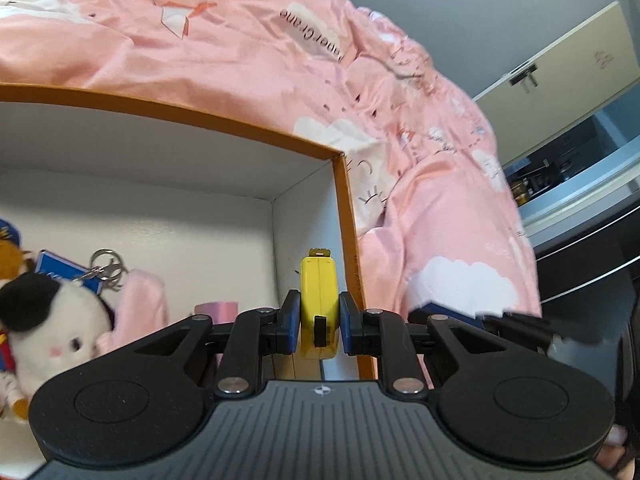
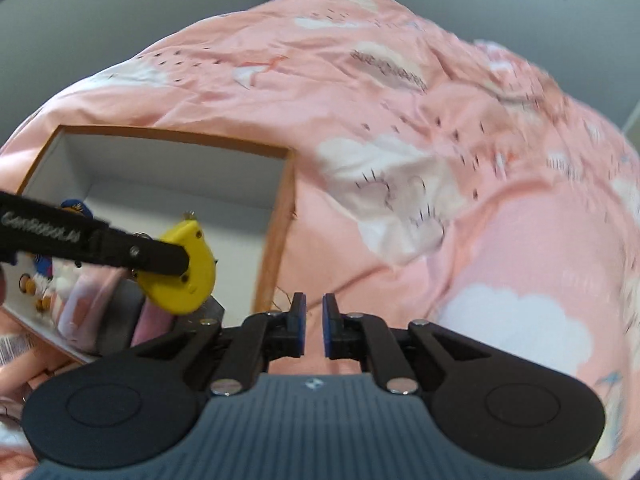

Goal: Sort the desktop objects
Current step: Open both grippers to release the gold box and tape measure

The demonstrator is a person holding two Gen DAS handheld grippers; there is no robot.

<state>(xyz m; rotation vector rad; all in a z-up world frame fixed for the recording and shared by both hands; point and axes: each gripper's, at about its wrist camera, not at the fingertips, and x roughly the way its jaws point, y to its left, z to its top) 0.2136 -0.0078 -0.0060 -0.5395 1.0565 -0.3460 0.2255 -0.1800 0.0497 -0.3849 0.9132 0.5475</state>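
Note:
A yellow tape measure (image 1: 318, 280) is clamped edge-on between the blue pads of my left gripper (image 1: 319, 300), above the right end of an orange-rimmed box (image 1: 345, 208) with white inner walls. From the right wrist view the same tape measure (image 2: 188, 276) hangs over the box (image 2: 280, 208), with a black finger (image 2: 168, 258) of the left gripper across it. My right gripper (image 2: 314, 304) is shut and empty, just right of the box's near corner, over the pink bedding (image 2: 440, 160).
Inside the box lie a black-and-white plush toy (image 1: 44, 320), a key ring (image 1: 106, 266), a blue card (image 1: 56, 268) and a pink roll (image 1: 218, 310). Pink cloud-print bedding (image 1: 280, 60) surrounds the box. Cupboards (image 1: 560, 60) stand at the far right.

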